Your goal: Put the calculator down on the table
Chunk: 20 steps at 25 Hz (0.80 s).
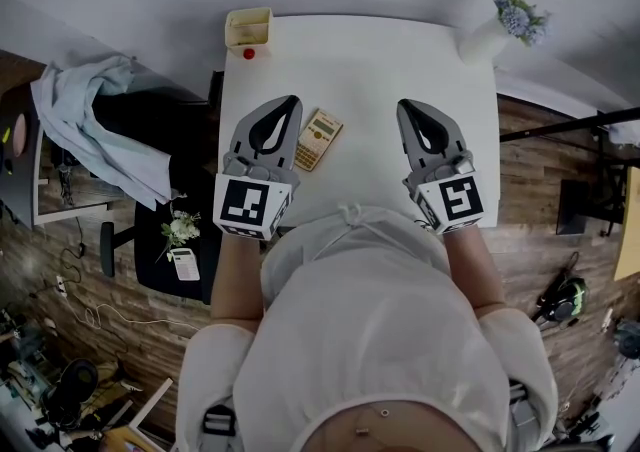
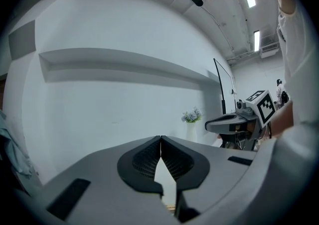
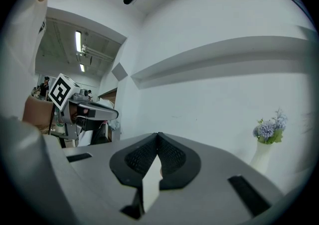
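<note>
A tan calculator [image 1: 318,138] lies flat on the white table [image 1: 360,70], free of both grippers. My left gripper [image 1: 290,100] hovers just left of it, jaws shut and empty; in the left gripper view its tips [image 2: 161,138] meet with nothing between them. My right gripper [image 1: 405,105] hangs over the table's right half, well apart from the calculator. Its jaws [image 3: 158,135] are shut and empty too. Each gripper shows in the other's view as a grey body with a marker cube.
A cream pen holder [image 1: 248,28] with a red item beside it stands at the table's far left corner. A white vase of blue flowers [image 1: 505,25] stands at the far right corner. A chair draped with cloth [image 1: 95,125] is left of the table.
</note>
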Each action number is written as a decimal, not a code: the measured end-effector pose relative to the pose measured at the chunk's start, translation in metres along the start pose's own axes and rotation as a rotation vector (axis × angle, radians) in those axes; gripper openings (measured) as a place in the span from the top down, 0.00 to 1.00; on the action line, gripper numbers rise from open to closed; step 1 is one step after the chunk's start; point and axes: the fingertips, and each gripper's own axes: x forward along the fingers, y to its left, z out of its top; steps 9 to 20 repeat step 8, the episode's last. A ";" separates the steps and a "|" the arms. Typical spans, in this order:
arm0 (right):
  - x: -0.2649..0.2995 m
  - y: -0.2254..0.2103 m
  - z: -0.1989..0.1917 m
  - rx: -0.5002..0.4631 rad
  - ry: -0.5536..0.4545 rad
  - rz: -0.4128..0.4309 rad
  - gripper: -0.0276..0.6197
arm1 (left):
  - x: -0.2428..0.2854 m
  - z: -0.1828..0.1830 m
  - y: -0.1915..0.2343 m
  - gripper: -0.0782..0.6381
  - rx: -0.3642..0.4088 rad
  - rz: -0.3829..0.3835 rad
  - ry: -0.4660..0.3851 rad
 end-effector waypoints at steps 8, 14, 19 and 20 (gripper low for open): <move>-0.002 -0.005 -0.001 0.010 0.000 -0.010 0.95 | 0.003 -0.015 -0.007 0.86 0.034 -0.017 0.066; -0.002 -0.005 -0.001 0.010 0.000 -0.010 0.95 | 0.003 -0.015 -0.007 0.86 0.034 -0.017 0.066; -0.002 -0.005 -0.001 0.010 0.000 -0.010 0.95 | 0.003 -0.015 -0.007 0.86 0.034 -0.017 0.066; -0.002 -0.005 -0.001 0.010 0.000 -0.010 0.95 | 0.003 -0.015 -0.007 0.86 0.034 -0.017 0.066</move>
